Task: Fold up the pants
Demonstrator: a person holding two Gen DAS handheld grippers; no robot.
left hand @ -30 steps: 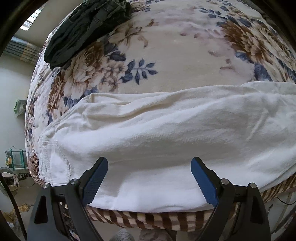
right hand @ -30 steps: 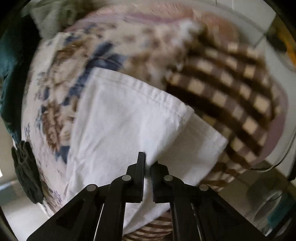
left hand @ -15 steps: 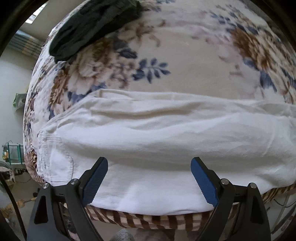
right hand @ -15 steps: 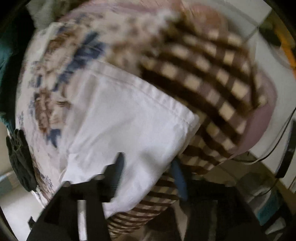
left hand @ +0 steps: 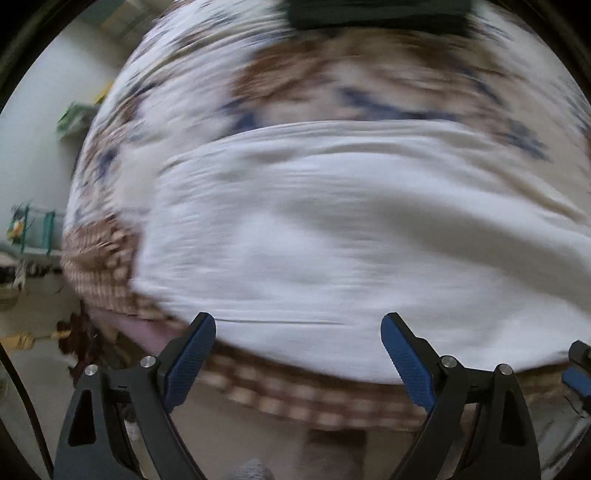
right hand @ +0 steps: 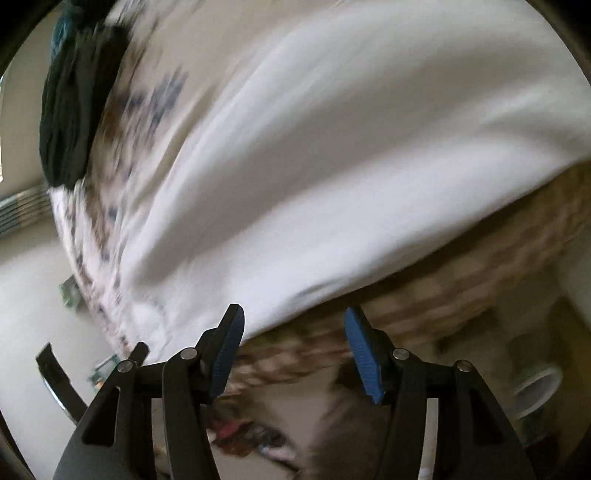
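White pants (left hand: pixel 332 240) lie flat on a floral blanket (left hand: pixel 332 74), reaching the bed's near edge; both views are motion-blurred. They fill the right wrist view too (right hand: pixel 332 147). My left gripper (left hand: pixel 298 339) is open and empty, just off the near edge of the pants. My right gripper (right hand: pixel 293 332) is open and empty, at the pants' near edge; its left fingertip (right hand: pixel 232 325) overlaps the white cloth. The other gripper's blue pad shows at the far right of the left wrist view (left hand: pixel 578 373).
A dark green garment (left hand: pixel 376 13) lies at the blanket's far side, also in the right wrist view (right hand: pixel 70 110). A brown checked sheet (left hand: pixel 332 395) hangs below the bed edge. Floor clutter sits left (left hand: pixel 29 229) and a white tub at right (right hand: pixel 535 387).
My right gripper opened, let go of the pants hem and swung left along the pants. My left gripper stayed open and shifted left, so the view now shows the bed's left corner.
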